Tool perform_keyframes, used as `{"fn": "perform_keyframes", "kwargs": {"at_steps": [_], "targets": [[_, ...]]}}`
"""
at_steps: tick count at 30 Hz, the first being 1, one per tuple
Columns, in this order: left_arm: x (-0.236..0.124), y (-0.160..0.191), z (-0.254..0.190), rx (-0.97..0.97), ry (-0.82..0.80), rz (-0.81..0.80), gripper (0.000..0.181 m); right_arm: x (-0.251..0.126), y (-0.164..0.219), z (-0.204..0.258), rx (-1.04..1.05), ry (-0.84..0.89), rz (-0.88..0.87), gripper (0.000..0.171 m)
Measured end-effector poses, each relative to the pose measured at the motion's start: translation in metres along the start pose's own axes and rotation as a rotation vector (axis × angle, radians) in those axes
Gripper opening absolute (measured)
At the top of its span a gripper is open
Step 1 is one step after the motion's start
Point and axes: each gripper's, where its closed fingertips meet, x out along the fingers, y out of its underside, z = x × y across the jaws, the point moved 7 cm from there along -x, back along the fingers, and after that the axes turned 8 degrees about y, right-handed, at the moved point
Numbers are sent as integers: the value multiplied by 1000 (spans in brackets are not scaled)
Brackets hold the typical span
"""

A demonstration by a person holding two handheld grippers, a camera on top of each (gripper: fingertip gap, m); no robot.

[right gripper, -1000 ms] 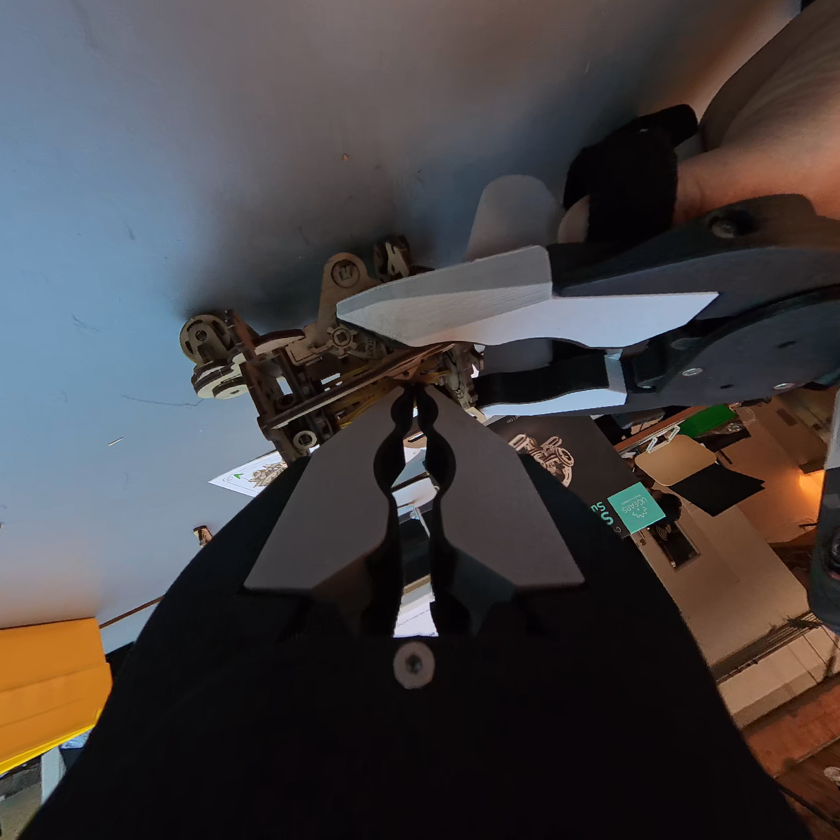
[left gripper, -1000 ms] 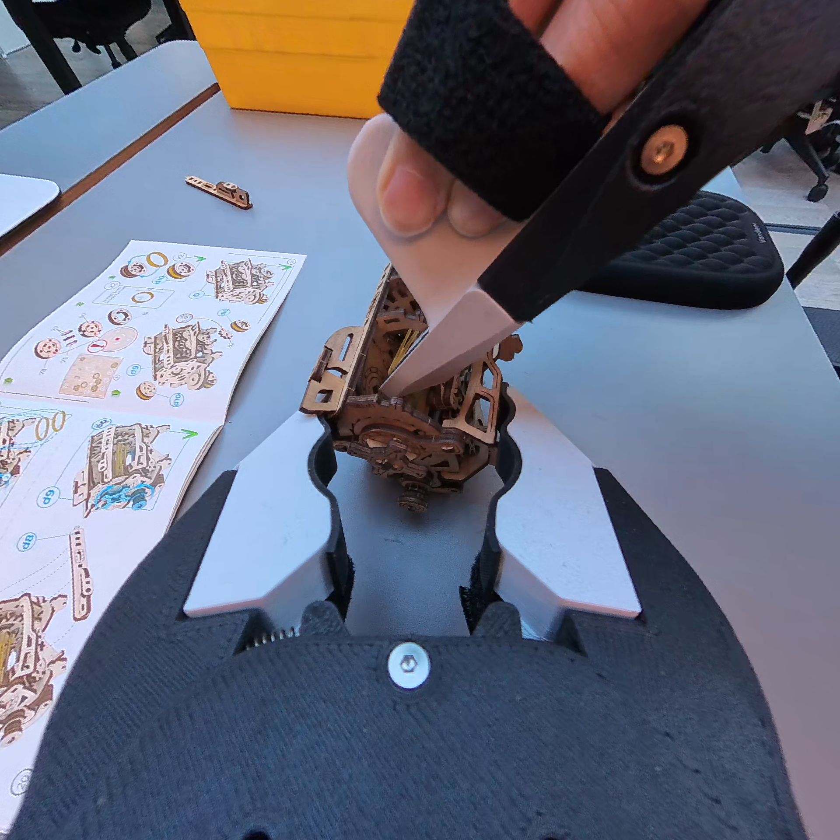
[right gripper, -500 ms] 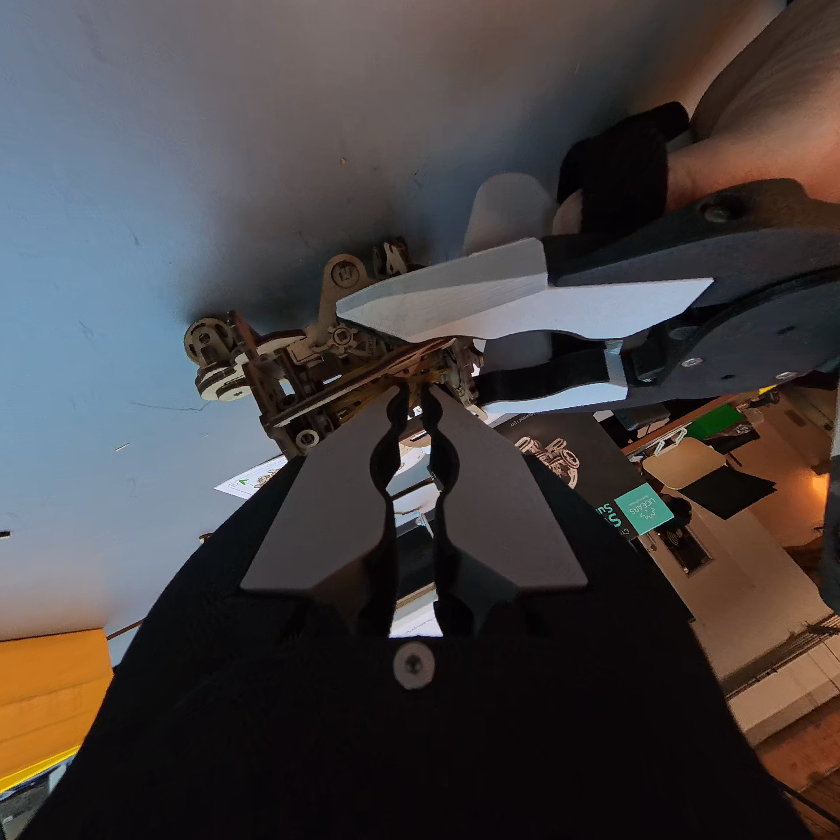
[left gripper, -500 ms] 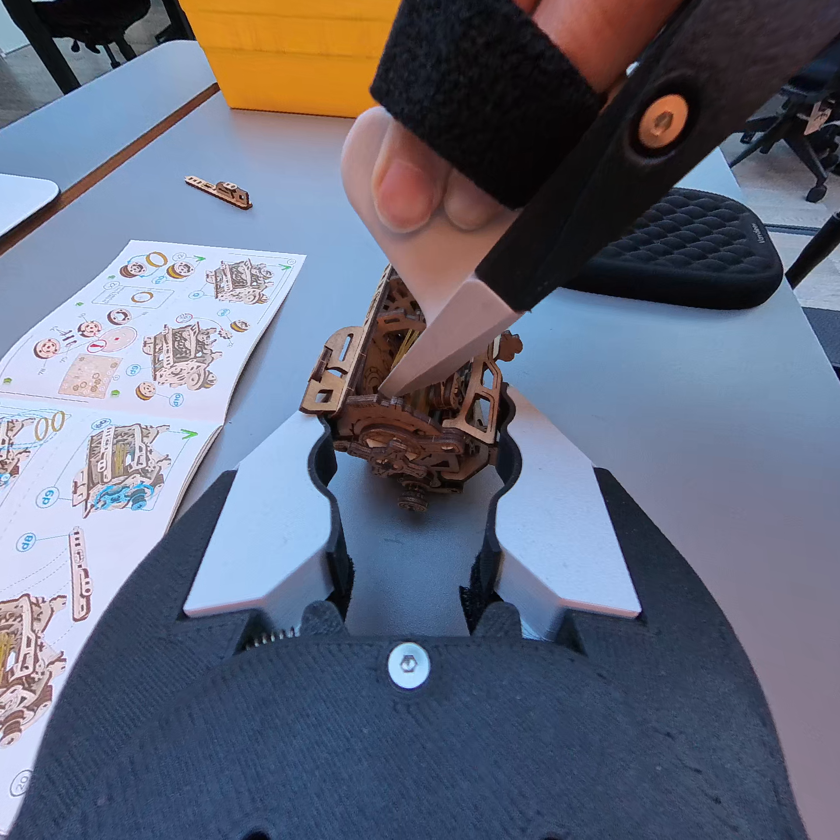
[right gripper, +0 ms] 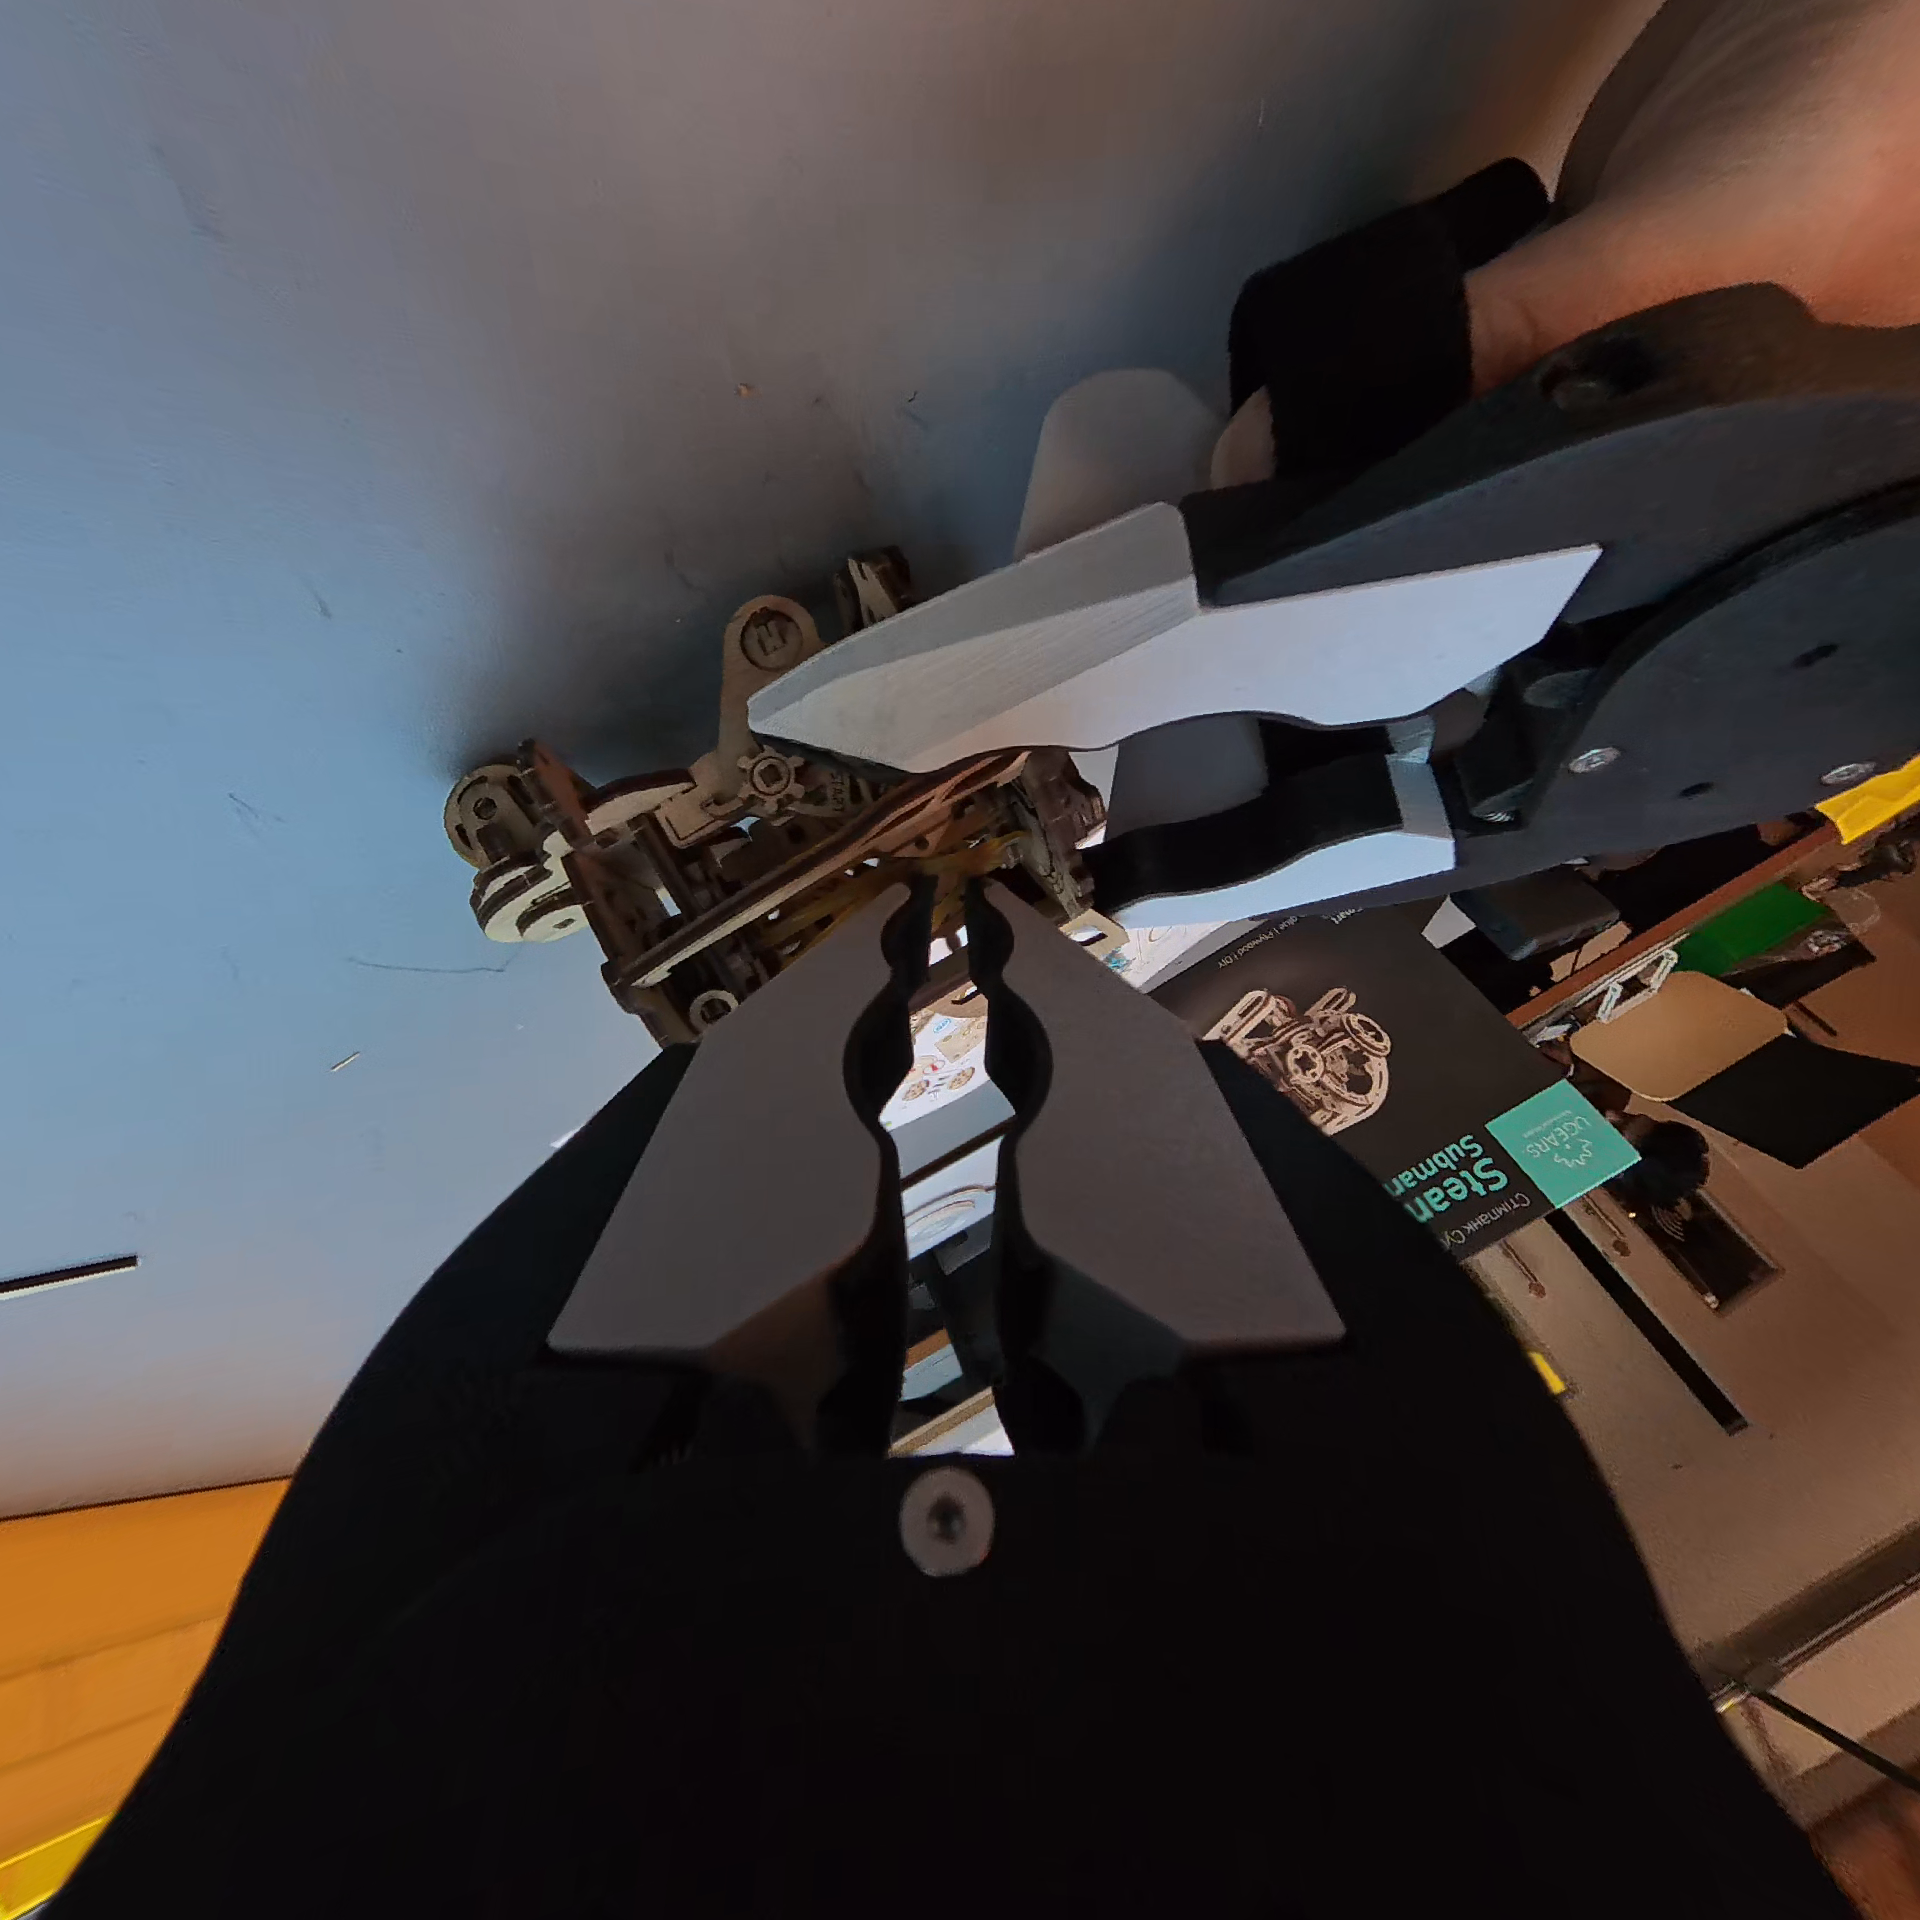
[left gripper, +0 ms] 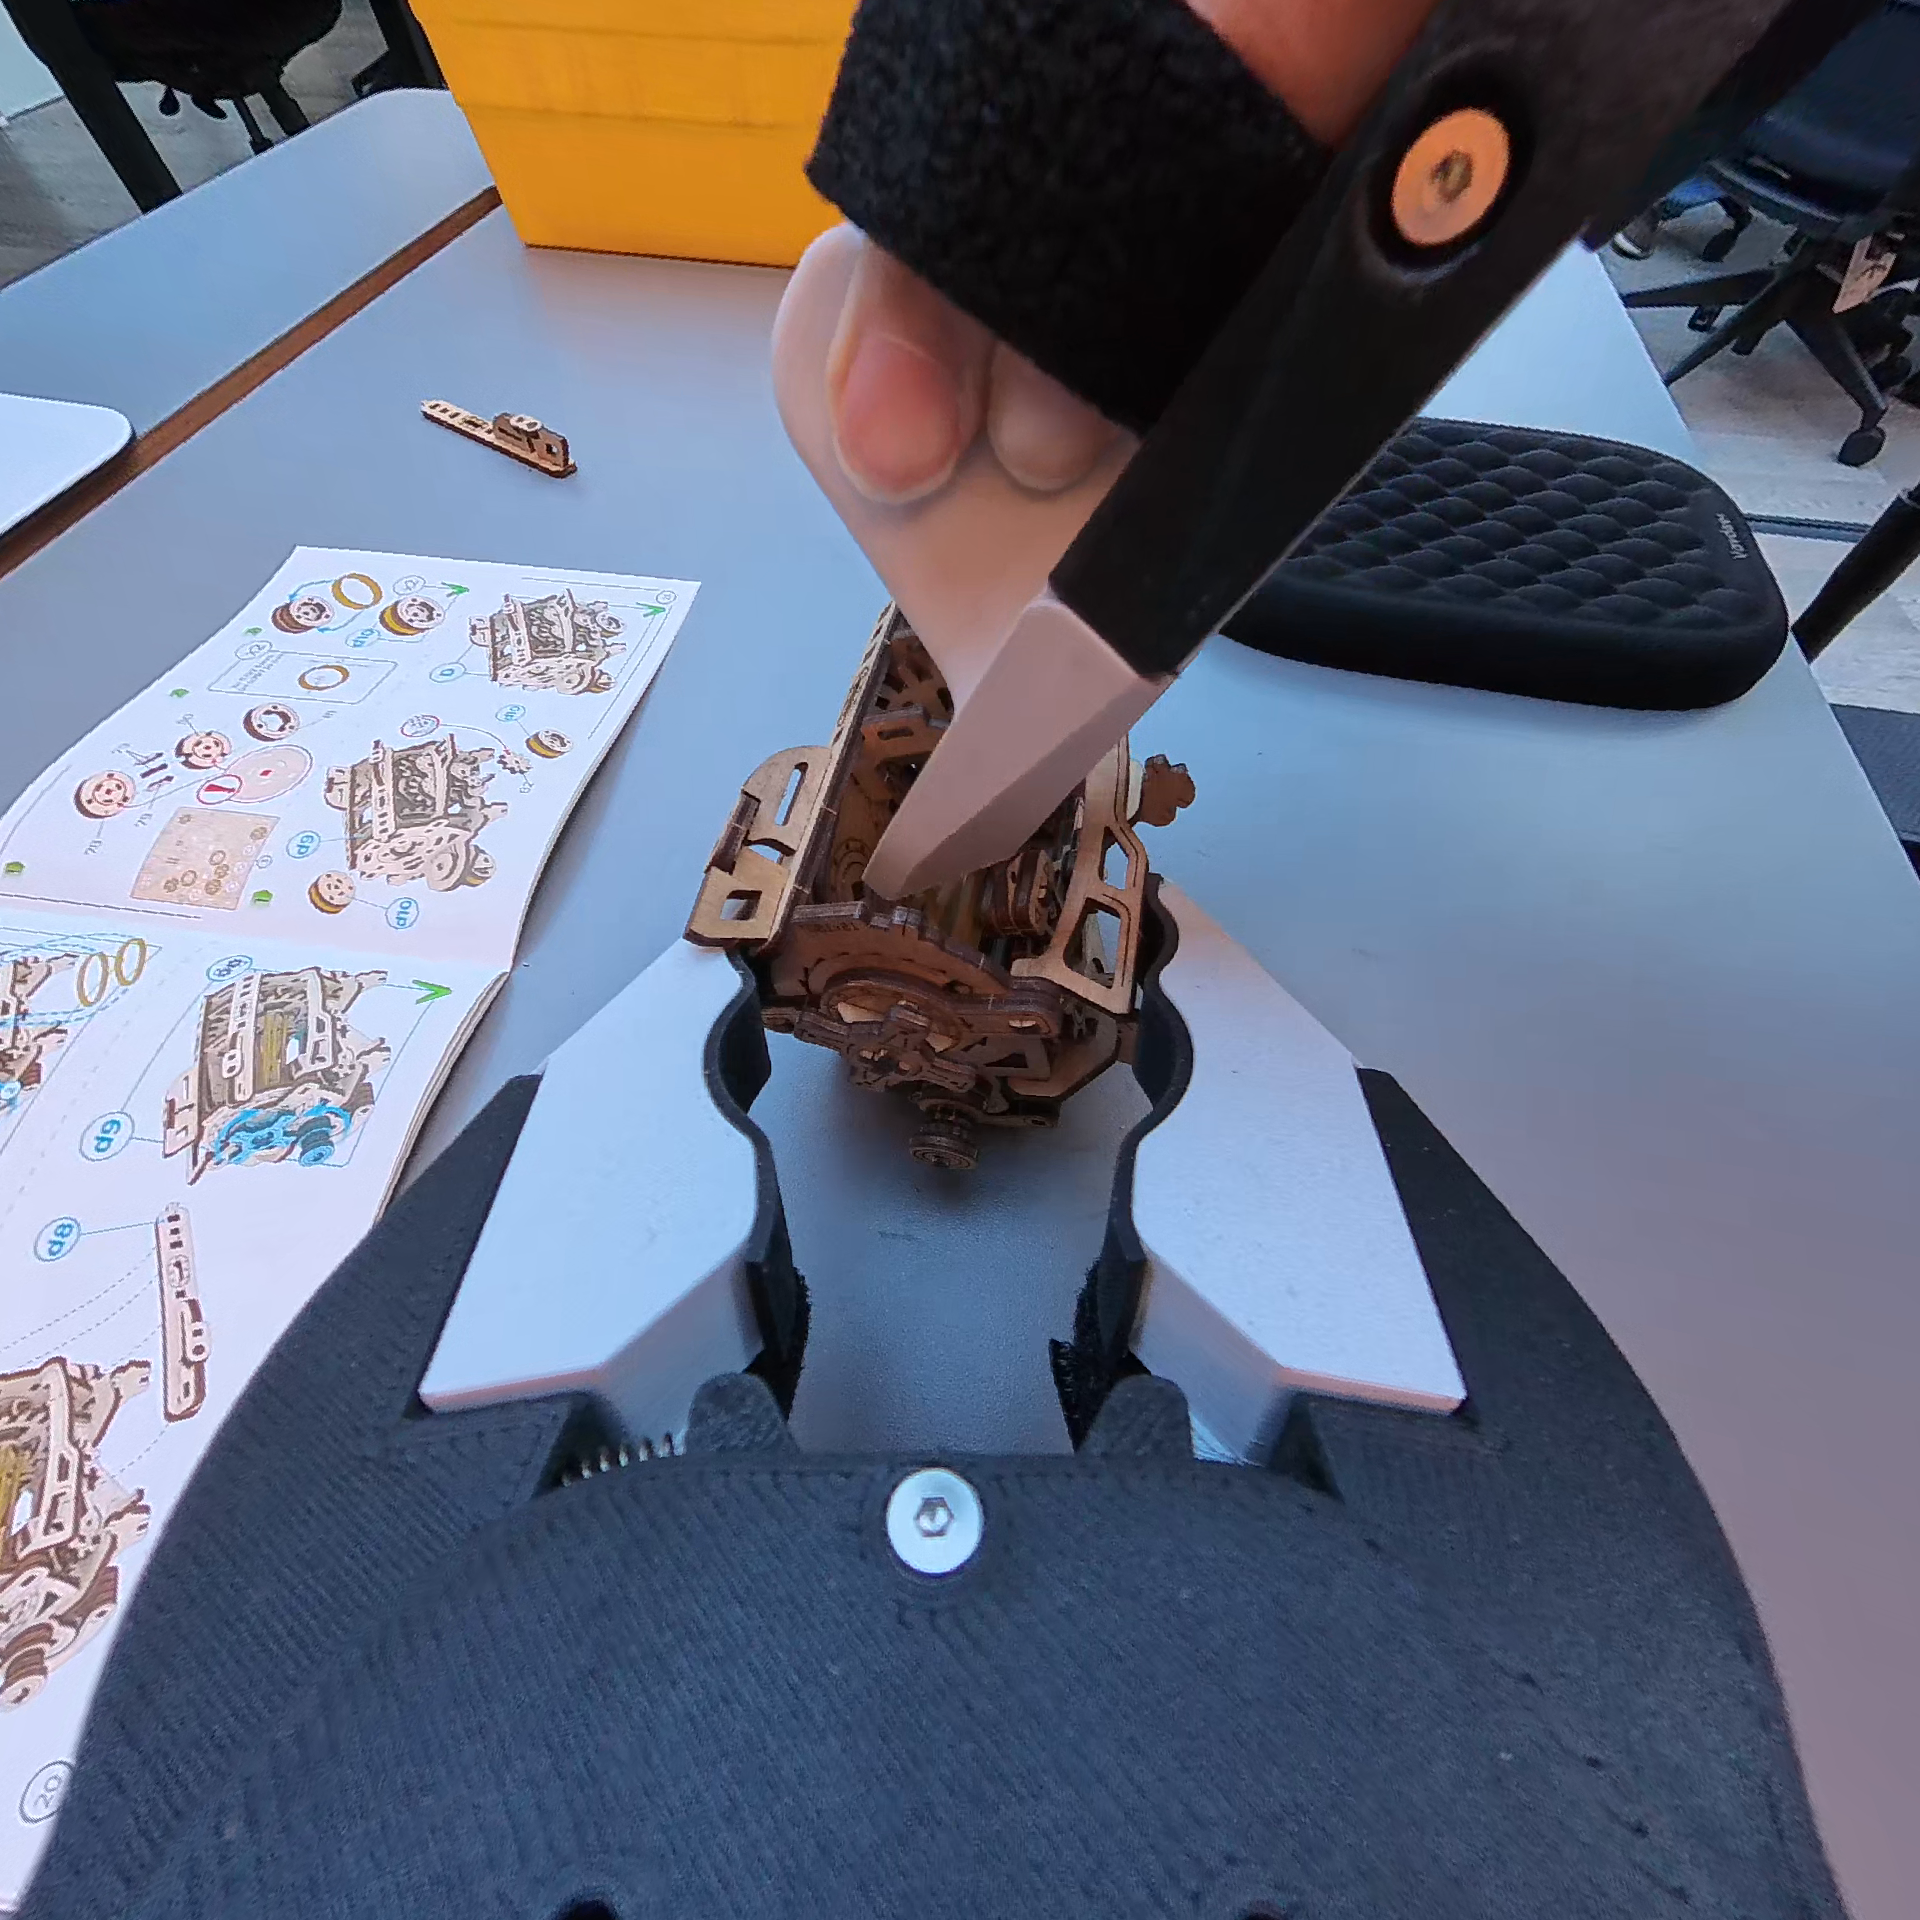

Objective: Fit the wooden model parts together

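A dark wooden gear model (left gripper: 935,966) stands on the grey table (left gripper: 1455,1039). My left gripper (left gripper: 945,956) is shut on the model, one white finger on each side of it. My right gripper (left gripper: 904,883) comes down from the upper right, and its tip pokes into the model's top. In the right wrist view the model (right gripper: 665,873) sits just ahead of the right gripper (right gripper: 943,894). Its grey fingers are almost together, with a thin gap at the tips. What lies between them is hidden. The left gripper (right gripper: 925,800) clamps the model there too.
An open instruction booklet (left gripper: 312,831) lies to the left of the model. A loose wooden strip (left gripper: 499,436) lies farther back, before a yellow box (left gripper: 644,125). A black quilted pad (left gripper: 1507,582) sits at the back right. A dark kit box (right gripper: 1403,1091) is by the booklet.
The right gripper's hand has shifted slightly up and left, its tip staying in the model. A thin gap has opened between its fingertips. The left gripper and model have not moved.
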Motion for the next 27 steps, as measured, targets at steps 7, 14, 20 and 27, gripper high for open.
{"fn": "perform_keyframes", "kwargs": {"at_steps": [7, 14, 20, 27], "targets": [[0, 0, 0, 5, -2, 1, 69, 0, -1, 0, 13, 2, -3, 5], [0, 0, 0, 4, -1, 0, 69, 1, -3, 1, -30, 11, 13, 6], [0, 0, -1, 27, -6, 3, 69, 0, -3, 0, -33, 8, 13, 6], [2, 0, -4, 64, -19, 17, 77, 0, -3, 1, -26, 12, 14, 6]]}}
